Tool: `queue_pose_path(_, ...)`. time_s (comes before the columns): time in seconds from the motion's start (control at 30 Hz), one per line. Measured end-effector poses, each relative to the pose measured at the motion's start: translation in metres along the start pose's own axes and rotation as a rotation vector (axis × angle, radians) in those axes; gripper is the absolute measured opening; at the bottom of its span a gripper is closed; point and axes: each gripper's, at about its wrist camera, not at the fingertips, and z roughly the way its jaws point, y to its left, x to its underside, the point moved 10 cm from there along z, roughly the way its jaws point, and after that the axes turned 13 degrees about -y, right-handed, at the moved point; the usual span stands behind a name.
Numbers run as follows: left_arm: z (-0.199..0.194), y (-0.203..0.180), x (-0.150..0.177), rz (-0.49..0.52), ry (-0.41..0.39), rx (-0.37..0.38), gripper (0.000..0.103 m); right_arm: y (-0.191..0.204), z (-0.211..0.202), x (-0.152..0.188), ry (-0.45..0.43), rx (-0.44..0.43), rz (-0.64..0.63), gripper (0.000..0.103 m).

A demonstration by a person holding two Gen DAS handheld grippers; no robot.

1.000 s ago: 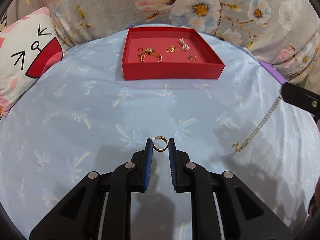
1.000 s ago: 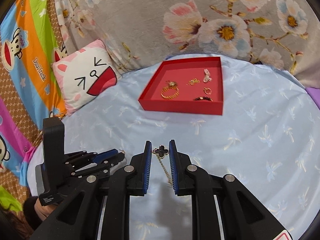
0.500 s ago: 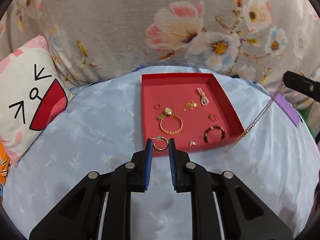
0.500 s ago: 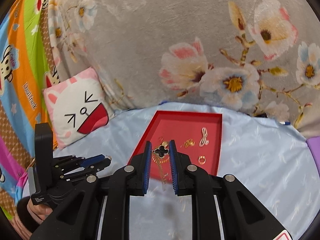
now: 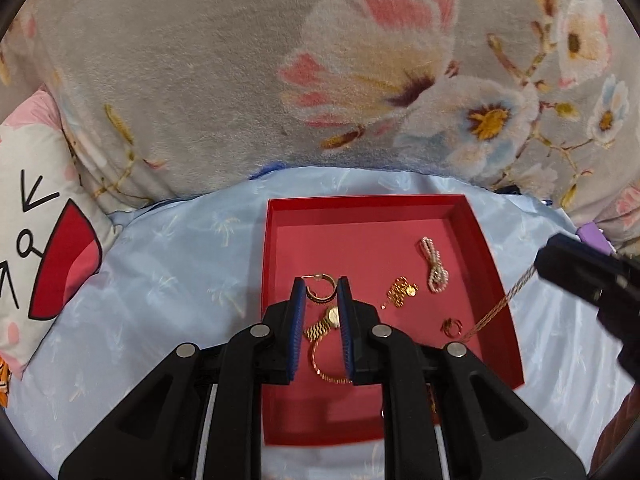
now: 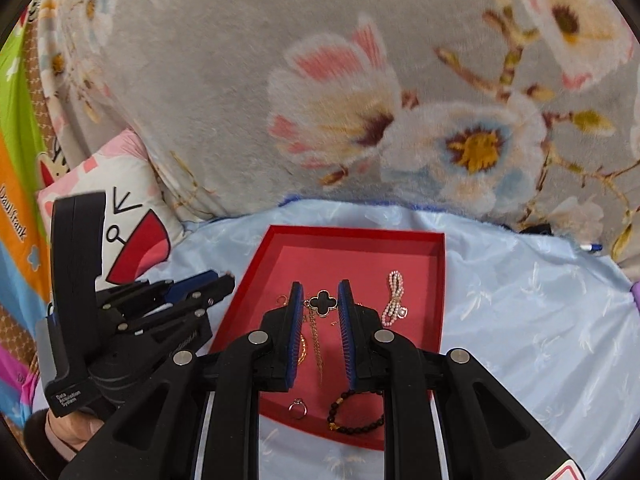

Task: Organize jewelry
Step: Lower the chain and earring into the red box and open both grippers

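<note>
**Jewelry lot over red tray, bed setting**

Pale blue bedsheet (image 5: 168,264), plush floral blanket behind. Red tray (image 5: 496,276): rigid, shallow.
- Left gripper (image 5: 320,294) clenched on hoop earring (image 5: 320,290) above the tray: stiff, light, slippery metal; pinch across the band.
- Right gripper (image 6: 320,300) pinching clover-pendant necklace (image 6: 324,302): limp dangling chain, tangle-prone; hold by the pendant.

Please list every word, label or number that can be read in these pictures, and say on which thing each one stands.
"Data Acquisition System": small white print on the left gripper housing, right wrist view.
"Dan frank": partly cut off, on the colourful cartoon blanket.
The cat-face pillow carries only drawn marks, no words.
The red tray and the jewelry show no text.
</note>
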Motion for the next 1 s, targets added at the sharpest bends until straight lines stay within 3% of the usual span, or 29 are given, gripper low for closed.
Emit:
queue_pose_path(0.5,0.081,0.002,0.011,0.022,0.085,-0.063,0.015,-0.013,0.066,0.039,0.102,0.049,0.017,0.016)
queue_pose_path(1.0,0.104,0.011,0.022,0.002,0.113,-0.098,0.016,-0.023,0.084,0.054,0.147,0.067,0.03,0.016)
